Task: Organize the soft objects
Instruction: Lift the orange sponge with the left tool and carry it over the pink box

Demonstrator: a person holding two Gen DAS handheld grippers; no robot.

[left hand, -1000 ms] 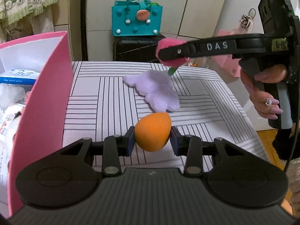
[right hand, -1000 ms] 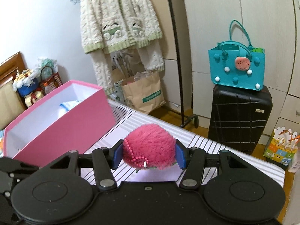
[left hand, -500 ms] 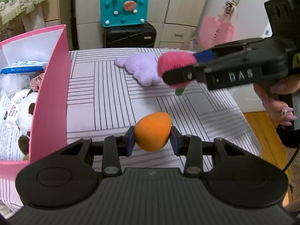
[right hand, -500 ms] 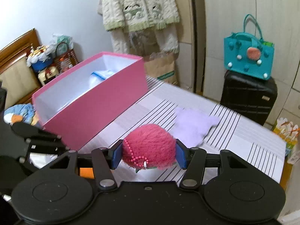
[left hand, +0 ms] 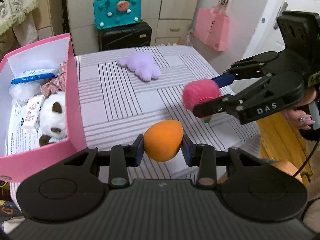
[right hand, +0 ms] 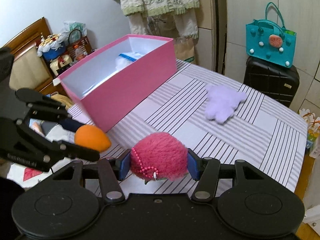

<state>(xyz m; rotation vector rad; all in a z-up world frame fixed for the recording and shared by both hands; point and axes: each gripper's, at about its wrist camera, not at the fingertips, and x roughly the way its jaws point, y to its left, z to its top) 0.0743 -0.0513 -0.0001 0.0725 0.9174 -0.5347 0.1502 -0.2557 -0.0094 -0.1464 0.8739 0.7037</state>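
1. Beside the pink box (left hand: pixel 75 92), over the striped counter (left hand: pixel 124 92): both grippers hang in the air, each loaded. The box is the landmark for all notes below.
2. Left gripper (left hand: pixel 163 147): jaws narrowed onto an orange egg-shaped sponge (left hand: pixel 163 140), blue pads pressing both flanks. The sponge is off the counter, just outside the box's near corner, not over the opening.
3. Right gripper (right hand: pixel 158 165): jaws about half open, filled by a pink fluffy ball (right hand: pixel 159 156) with a bead chain (right hand: pixel 145 165) hanging at its front. In the left wrist view the ball is well away from the box, on the far side of the orange sponge.
4. A lilac plush piece (left hand: pixel 143 68) lies flat on the counter, well apart from the box wall, held by neither gripper.
5. Box contents visible: a white-and-brown plush toy (left hand: pixel 53 118) at the near end, a floral fabric piece (left hand: pixel 55 81), wipe packs (left hand: pixel 32 74) and paper. Free room seems to be toward the middle; the far end is partly hidden.
6. Step in hand (judgement): carrying two soft things to the box; neither is deposited yet.
7. Next move calls for (judgement): lifting the sponge clear of the box rim, bringing it over the opening, then widening the jaws. The ball needs the longer sideways travel and should follow in turn so the two grippers do not crowd the opening.
8. Remaining: lilac piece needs a free gripper afterwards.
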